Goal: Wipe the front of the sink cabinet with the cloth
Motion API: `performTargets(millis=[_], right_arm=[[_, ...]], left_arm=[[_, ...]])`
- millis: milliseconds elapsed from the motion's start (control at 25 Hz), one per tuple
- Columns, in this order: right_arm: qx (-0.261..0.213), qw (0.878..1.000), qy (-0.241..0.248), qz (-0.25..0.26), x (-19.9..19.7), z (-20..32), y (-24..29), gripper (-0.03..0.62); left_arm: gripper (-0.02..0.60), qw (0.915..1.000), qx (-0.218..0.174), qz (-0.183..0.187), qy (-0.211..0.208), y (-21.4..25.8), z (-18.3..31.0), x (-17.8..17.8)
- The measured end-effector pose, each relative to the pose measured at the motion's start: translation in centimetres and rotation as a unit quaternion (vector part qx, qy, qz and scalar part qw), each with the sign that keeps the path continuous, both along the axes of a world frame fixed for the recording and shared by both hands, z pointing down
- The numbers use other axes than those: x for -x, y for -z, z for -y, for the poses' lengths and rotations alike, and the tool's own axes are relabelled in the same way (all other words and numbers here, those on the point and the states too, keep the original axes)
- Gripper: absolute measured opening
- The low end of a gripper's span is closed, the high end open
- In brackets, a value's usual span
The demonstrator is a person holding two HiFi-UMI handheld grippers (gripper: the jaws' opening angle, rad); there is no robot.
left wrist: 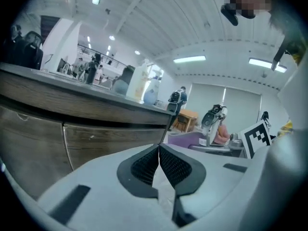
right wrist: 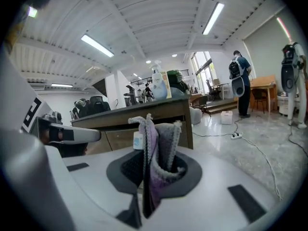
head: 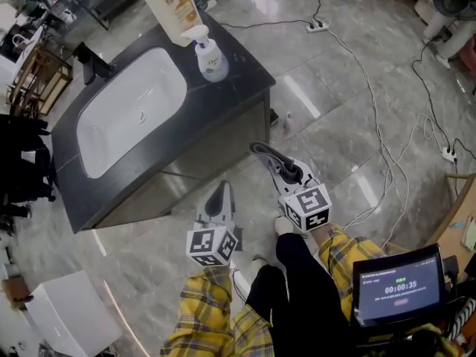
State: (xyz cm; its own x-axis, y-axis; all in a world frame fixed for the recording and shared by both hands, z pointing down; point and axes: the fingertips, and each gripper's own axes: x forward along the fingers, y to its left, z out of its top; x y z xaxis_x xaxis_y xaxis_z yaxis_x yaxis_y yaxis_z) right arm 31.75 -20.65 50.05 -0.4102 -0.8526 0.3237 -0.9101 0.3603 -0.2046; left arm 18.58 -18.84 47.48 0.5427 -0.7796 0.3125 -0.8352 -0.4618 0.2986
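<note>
The sink cabinet has a dark top and a white basin; its brown front faces me. My right gripper is shut on a grey and purple cloth, held near the cabinet's right front corner and apart from it. In the right gripper view the cloth sticks up from the shut right gripper, with the cabinet behind. My left gripper is shut with nothing in it, pointing at the lower cabinet front. In the left gripper view the left gripper has its pads closed, the cabinet front close ahead.
A soap dispenser and a large bottle stand on the countertop's far right. Cables and a power strip lie on the tiled floor to the right. A white box sits lower left, a timer tablet lower right.
</note>
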Motion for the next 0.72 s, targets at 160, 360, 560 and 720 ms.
performTargets(millis=[160, 360, 560, 720], right_arm=[[-0.016, 1.0, 0.023, 0.003, 1.5, -2.3, 4.0, 0.044], [-0.036, 0.998, 0.056, 0.015, 3.9, -6.1, 8.9, 0.044], [-0.038, 0.995, 0.085, 0.031, 6.5, -9.3, 12.5, 0.044], [-0.038, 0.992, 0.107, 0.049, 8.6, -11.9, 14.8, 0.044]], left_arm=[[0.006, 0.9994, -0.01, -0.012, 0.033, 3.2, -2.6, 2.5], [0.006, 0.9994, -0.025, -0.002, 0.022, 7.3, -7.5, 4.5], [0.006, 0.9982, -0.043, -0.01, 0.039, 11.1, -11.0, 7.5], [0.008, 0.9972, -0.057, -0.015, 0.045, 13.2, -13.6, 9.5]])
